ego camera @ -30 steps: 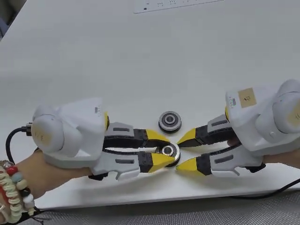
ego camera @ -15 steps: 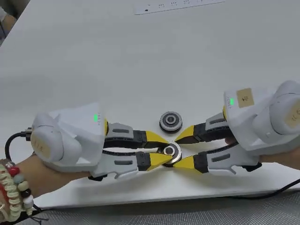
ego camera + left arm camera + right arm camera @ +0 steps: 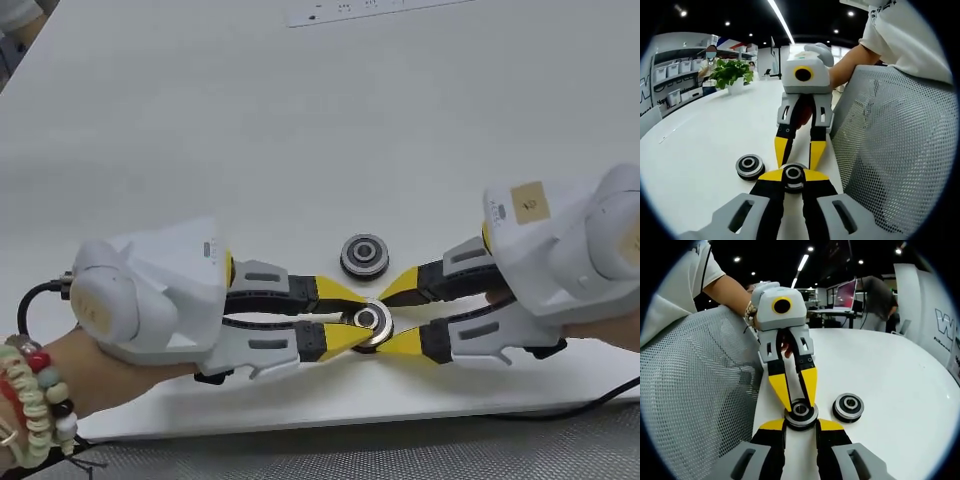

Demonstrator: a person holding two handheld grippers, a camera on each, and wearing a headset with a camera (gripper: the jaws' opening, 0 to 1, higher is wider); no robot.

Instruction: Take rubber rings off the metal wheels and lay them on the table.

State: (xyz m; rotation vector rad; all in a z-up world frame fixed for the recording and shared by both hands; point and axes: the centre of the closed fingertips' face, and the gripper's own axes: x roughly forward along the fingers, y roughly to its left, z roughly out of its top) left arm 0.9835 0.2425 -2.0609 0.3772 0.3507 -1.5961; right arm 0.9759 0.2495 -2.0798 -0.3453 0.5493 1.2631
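A small metal wheel with a black rubber ring lies near the table's front edge. My left gripper comes in from the left and is shut on it. From the right, my right gripper clamps the same wheel, tips facing the left tips. In the left gripper view the wheel sits between my yellow tips, with the right gripper beyond it. In the right gripper view the wheel sits between my tips, the left gripper opposite. A second wheel with its ring lies just behind, untouched.
The white table stretches far back, with a white power strip at its far edge. The front edge runs just below the grippers. A grey mesh chair back stands close behind them. A black cable trails from the left gripper.
My right gripper has moved left from just beside the wheel and its jaws have come in around it. The left gripper has kept its hold; the wheels have stayed in place.
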